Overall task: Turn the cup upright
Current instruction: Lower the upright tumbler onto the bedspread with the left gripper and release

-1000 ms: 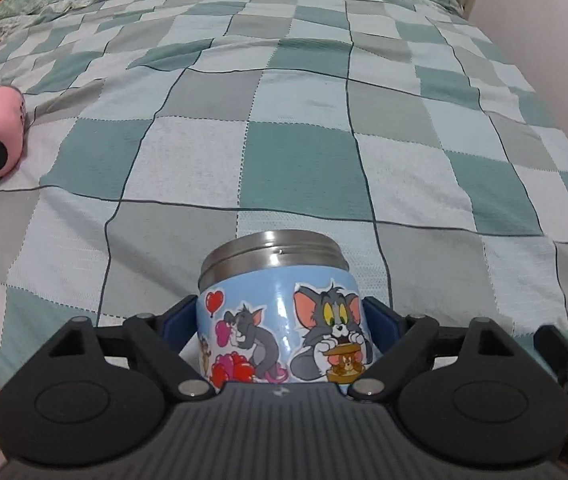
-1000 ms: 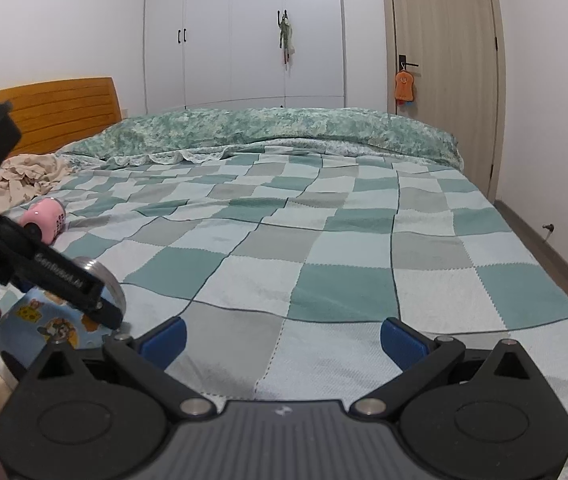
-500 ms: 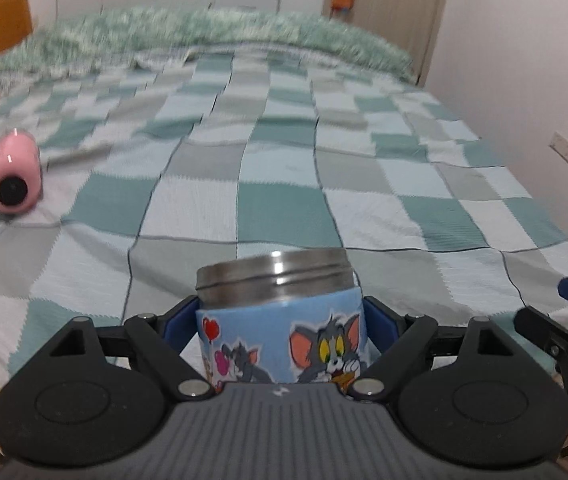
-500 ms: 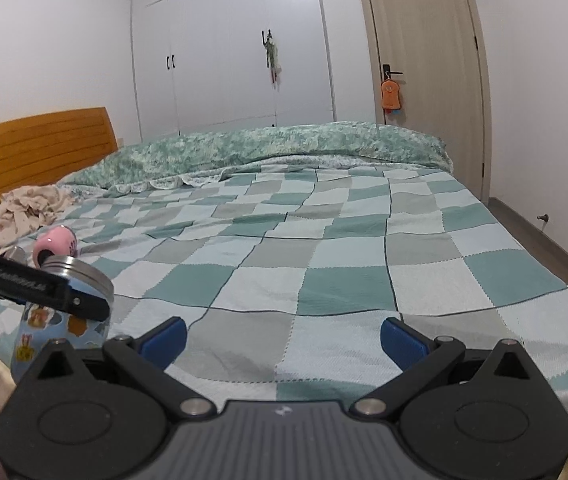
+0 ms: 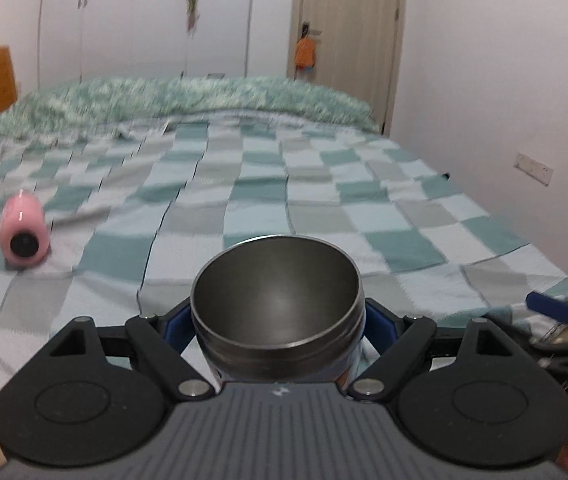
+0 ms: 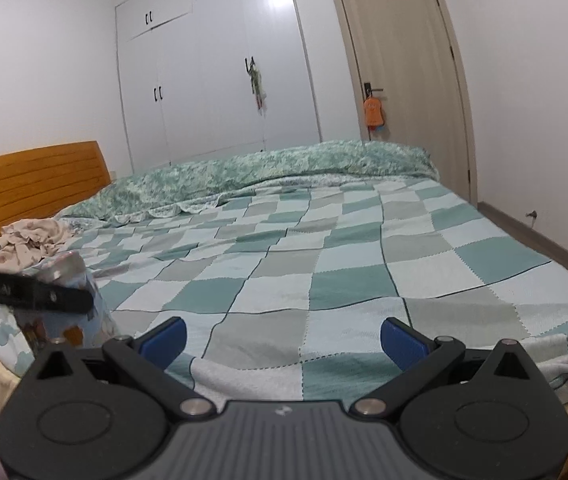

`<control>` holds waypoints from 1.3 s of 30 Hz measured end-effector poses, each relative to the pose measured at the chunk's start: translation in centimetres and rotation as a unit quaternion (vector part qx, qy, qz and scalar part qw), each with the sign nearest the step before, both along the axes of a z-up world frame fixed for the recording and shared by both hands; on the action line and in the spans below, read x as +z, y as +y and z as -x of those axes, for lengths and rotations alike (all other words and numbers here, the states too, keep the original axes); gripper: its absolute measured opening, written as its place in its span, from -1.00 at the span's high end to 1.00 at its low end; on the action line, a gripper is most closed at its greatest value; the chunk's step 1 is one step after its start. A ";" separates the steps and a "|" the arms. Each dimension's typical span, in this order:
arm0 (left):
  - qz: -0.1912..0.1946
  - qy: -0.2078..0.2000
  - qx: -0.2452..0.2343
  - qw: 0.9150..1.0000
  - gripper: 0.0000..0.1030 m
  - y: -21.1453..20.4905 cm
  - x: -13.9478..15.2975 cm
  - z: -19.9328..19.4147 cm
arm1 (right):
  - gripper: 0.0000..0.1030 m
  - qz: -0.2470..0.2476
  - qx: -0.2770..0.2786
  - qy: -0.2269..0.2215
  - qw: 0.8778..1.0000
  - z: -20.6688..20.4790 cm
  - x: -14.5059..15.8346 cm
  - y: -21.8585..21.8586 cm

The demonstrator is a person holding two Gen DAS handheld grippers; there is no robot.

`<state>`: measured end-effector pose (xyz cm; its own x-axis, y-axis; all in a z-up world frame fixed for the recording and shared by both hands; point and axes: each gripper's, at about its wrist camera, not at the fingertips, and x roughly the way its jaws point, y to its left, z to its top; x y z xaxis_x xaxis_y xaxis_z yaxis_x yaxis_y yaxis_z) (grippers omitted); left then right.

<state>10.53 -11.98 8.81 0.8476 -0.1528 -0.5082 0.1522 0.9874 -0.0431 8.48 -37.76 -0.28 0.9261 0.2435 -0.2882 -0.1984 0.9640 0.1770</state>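
Between my left gripper's [image 5: 278, 330] blue pads [image 5: 178, 326] sits the steel cup [image 5: 278, 300], clamped on both flanks just below its threaded rim. From the left wrist view its open mouth tips toward the lens and I look straight down into the bare metal bowl, so its long axis runs roughly along the fingers and somewhat upward; I judge it not yet fully upright. From the right wrist view the same cup [image 6: 80, 300], with its blue cartoon wrap, shows at the far left behind the left gripper's black finger, over the near edge of the bed; whether its base touches the checked blanket [image 6: 323, 280] I cannot tell. My right gripper [image 6: 284, 334] stands wide apart and holds nothing, well to the right of the cup, so the left does the work. Farther out on the blanket lies a pink bottle [image 5: 24, 232] on its side, then the green quilt [image 5: 204, 96], the wardrobe [image 6: 220, 72] and door [image 6: 403, 80].
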 end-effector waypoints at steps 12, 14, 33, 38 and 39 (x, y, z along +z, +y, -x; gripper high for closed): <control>-0.021 -0.082 -0.038 0.996 -0.67 -5.3 1.3 -4.9 | -1.00 0.029 -0.046 -0.044 0.998 -0.1 -0.8 0.6; -0.013 -0.082 -0.043 0.996 -0.67 -5.9 1.0 -6.2 | -1.00 0.038 -0.051 -0.046 0.997 -0.8 -0.8 0.4; -0.019 -0.072 -0.066 0.995 -0.93 -7.8 -5.9 -11.0 | -1.00 0.066 -0.054 -0.038 0.996 -4.8 -2.6 -0.1; 0.007 -0.138 -0.070 0.988 -1.00 -5.7 -2.9 -7.7 | -1.00 0.066 -0.047 -0.055 0.995 -3.7 -1.5 0.6; 0.012 -0.152 -0.068 0.986 -1.00 -4.8 -1.8 -6.7 | -1.00 0.067 -0.044 -0.061 0.995 -3.3 -1.2 0.8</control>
